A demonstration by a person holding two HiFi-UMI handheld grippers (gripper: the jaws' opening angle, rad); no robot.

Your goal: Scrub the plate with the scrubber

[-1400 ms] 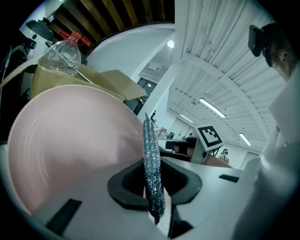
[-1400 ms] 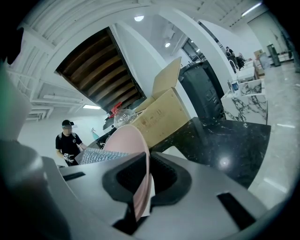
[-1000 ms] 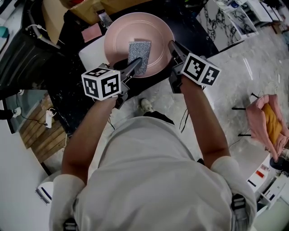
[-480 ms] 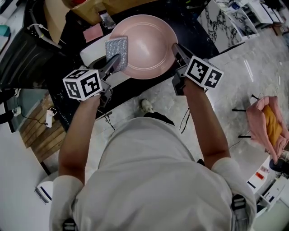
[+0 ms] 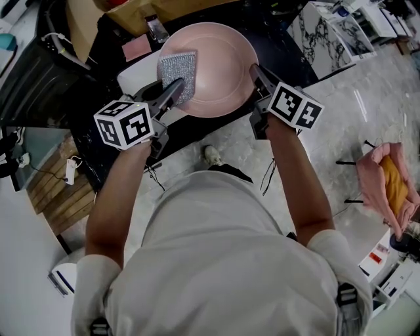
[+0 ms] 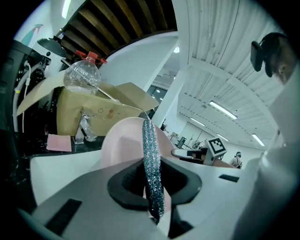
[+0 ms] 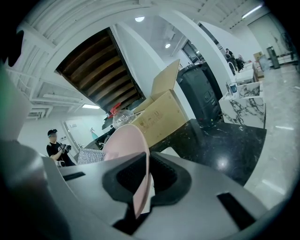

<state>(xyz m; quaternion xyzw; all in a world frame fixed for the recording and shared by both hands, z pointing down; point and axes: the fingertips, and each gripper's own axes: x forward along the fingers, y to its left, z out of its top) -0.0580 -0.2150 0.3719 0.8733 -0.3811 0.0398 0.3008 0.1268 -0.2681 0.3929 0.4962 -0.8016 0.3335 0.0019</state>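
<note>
Plate [image 5: 220,65] over black table [image 5: 282,46] near edge, right rim pinched by right gripper [image 5: 253,71] | scrubber [image 5: 178,71] clamped in left gripper [image 5: 172,88], at plate's left rim | step: mid-scrub, likely | next: sweep scrubber across plate, keeping pressure

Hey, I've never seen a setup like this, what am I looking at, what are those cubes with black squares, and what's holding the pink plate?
There is no robot here. A person holds a hand tool in each hand, and each tool ends in two fingers. The patterned cubes are part of those tools. The head view comes from a camera on the person's head, looking down. The two gripper views come from cameras riding on the tools.

The left gripper is shut on a silvery scrubber, which sits over the left edge of the pink plate. The right gripper is shut on the plate's rim. Underneath is a black counter with a cardboard box.
</note>
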